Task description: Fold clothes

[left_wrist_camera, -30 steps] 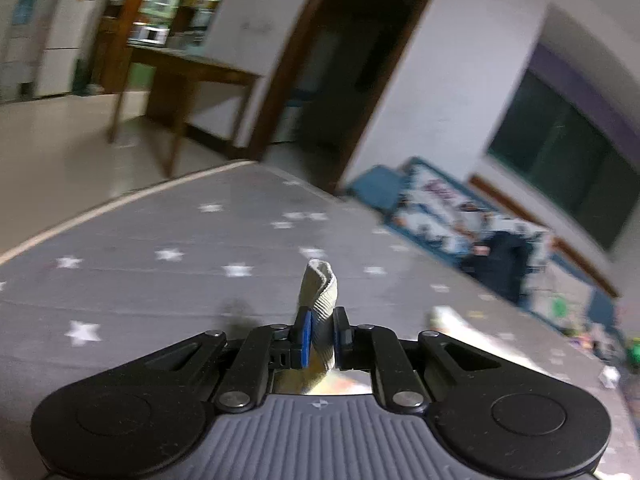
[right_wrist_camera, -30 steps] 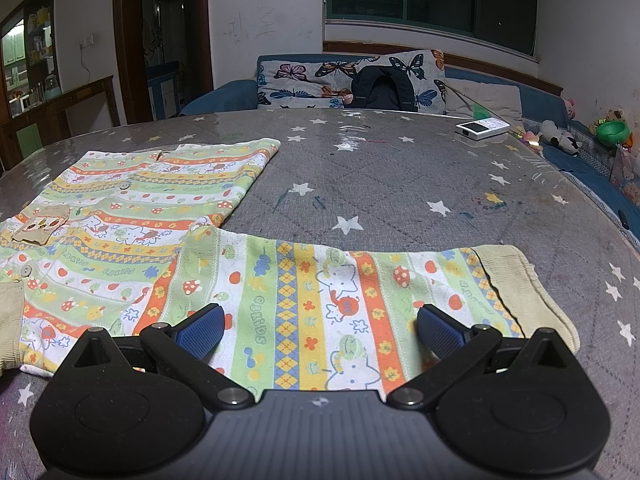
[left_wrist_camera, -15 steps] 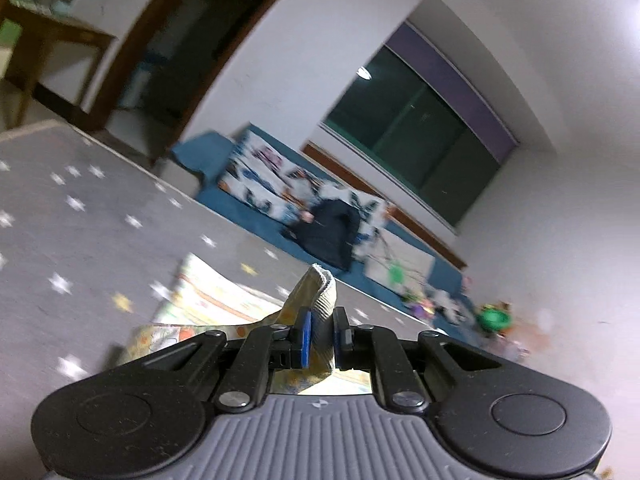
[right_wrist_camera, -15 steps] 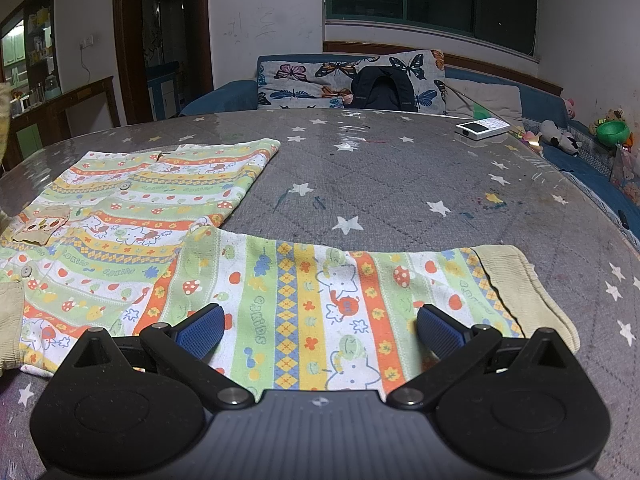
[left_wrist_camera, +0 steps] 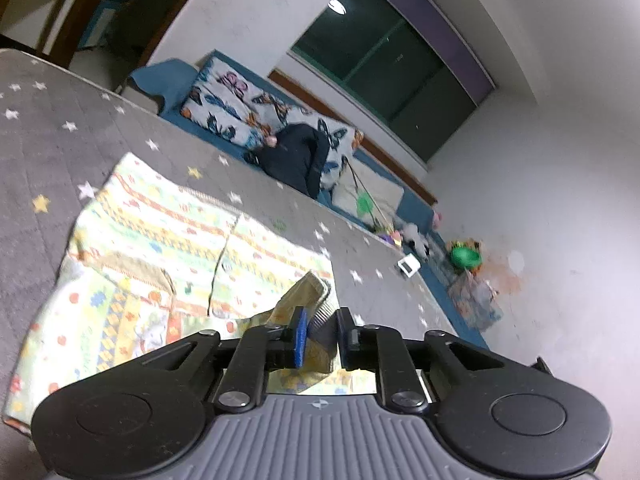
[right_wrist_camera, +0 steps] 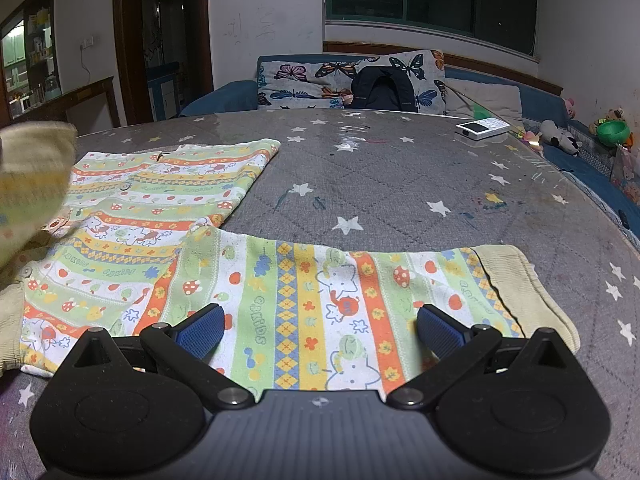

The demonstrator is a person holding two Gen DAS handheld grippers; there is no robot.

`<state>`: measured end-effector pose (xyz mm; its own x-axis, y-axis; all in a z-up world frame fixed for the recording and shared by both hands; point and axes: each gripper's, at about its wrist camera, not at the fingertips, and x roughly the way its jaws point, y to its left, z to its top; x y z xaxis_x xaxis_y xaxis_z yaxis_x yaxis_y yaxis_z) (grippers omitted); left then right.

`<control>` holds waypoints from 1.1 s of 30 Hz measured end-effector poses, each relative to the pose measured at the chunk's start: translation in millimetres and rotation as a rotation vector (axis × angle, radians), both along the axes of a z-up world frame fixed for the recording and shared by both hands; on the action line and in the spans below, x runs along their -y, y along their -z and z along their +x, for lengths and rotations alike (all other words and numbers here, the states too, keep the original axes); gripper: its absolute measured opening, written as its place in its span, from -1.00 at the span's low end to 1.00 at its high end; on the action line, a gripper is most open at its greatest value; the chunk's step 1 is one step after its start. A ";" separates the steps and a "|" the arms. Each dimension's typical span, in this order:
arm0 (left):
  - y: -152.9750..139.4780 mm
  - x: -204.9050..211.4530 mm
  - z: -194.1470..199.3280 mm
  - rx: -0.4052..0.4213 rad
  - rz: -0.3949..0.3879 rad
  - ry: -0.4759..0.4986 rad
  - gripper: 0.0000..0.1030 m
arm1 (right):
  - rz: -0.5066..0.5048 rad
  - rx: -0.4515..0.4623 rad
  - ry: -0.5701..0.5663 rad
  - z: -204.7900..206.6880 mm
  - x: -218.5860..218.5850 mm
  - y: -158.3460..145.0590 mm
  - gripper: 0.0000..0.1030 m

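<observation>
A child's striped cartoon-print shirt (right_wrist_camera: pixel 168 216) lies spread on the grey star-patterned table (right_wrist_camera: pixel 400 184). Its right sleeve (right_wrist_camera: pixel 328 296) with a beige ribbed cuff (right_wrist_camera: pixel 524 288) stretches flat in front of my right gripper (right_wrist_camera: pixel 320 328), which is open and empty just above the sleeve. My left gripper (left_wrist_camera: pixel 320 332) is shut on the other beige cuff (left_wrist_camera: pixel 308 292) and holds that sleeve lifted over the shirt body (left_wrist_camera: pixel 168 232). The lifted sleeve shows blurred at the left edge of the right wrist view (right_wrist_camera: pixel 32 176).
A white device (right_wrist_camera: pixel 482 128) lies at the table's far right edge. Behind the table is a blue sofa with butterfly cushions (right_wrist_camera: pixel 332 84), a dark backpack (right_wrist_camera: pixel 382 90) and toys (right_wrist_camera: pixel 612 132). A wooden doorway (right_wrist_camera: pixel 160 40) is at the back left.
My left gripper has swung right with the cuff, carrying the sleeve over the shirt; it now enters the right wrist view at left. The right gripper has not moved.
</observation>
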<state>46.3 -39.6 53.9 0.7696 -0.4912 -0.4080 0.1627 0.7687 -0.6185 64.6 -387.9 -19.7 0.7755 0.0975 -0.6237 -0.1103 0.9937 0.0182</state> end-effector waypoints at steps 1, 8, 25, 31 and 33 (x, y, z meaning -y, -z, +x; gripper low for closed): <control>2.6 0.2 -0.6 -0.004 0.005 0.008 -0.56 | 0.000 0.000 0.000 -0.1 -0.1 0.0 1.00; 7.0 -6.5 -9.7 -0.010 0.080 0.028 -0.20 | 0.000 0.000 0.000 -0.1 0.0 0.0 1.00; 31.0 -0.5 -35.1 -0.053 0.307 0.077 -0.18 | 0.016 0.007 0.079 -10.8 28.0 -5.3 1.00; 34.2 0.5 -39.2 -0.059 0.339 0.084 -0.16 | 0.039 0.027 0.245 -19.2 82.5 -11.8 1.00; 33.2 1.0 -40.5 -0.055 0.354 0.084 -0.13 | 0.048 0.025 0.283 -20.5 97.8 -12.6 0.98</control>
